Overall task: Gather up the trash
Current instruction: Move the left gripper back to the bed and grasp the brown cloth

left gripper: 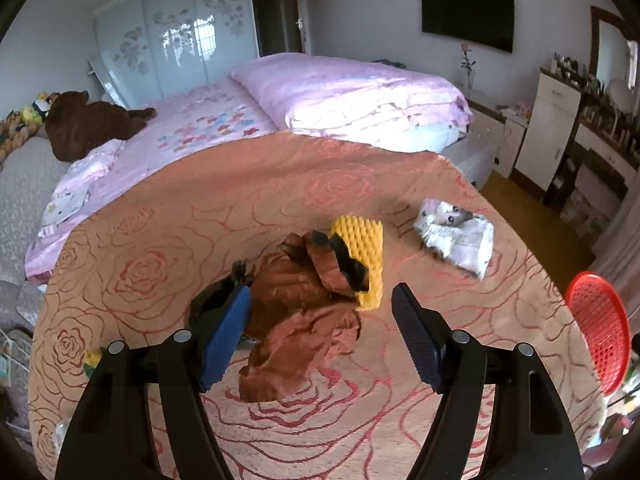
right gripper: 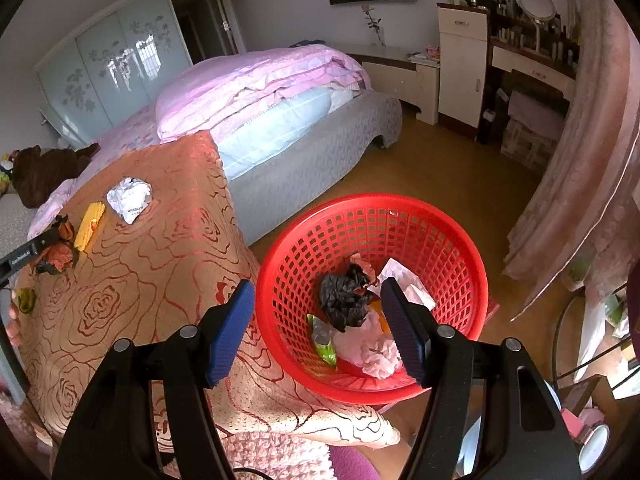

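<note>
A bedroom: a pink-quilted bed (left gripper: pixel 328 92) stands behind a table draped in a rose-patterned cloth (left gripper: pixel 168 216).

From the left, the left gripper (left gripper: pixel 322 306) hovers low over the table with its jaws spread wide and nothing between them. The crumpled brown wrapper (left gripper: pixel 304 316) lies just ahead, its left edge touching the left blue pad (left gripper: pixel 226 340). It looks like thin foil or paper: light, soft and crushable, likely a little slick, so a pinch across the bunched middle should hold better than a loose flap. Touching its far right side is a yellow ridged foam piece (left gripper: pixel 362 246) (springy and easy to squeeze). Further right, apart from both, sits a crumpled printed paper (left gripper: pixel 456 236).

The left wrist view gives the wrapper's folds and its contact with the foam, but only a sliver of the red basket (left gripper: pixel 596 332) at the right edge.

The right wrist view shows the basket (right gripper: pixel 448 232) whole, beside the table's right edge, already holding a black crumpled wad (right gripper: pixel 344 296), pink tissue (right gripper: pixel 376 348), and a green packet (right gripper: pixel 326 342). The right gripper (right gripper: pixel 316 328) hangs over it, jaws apart and empty. A small yellow-green scrap (right gripper: pixel 26 300) on the table's far left also shows here.
</note>
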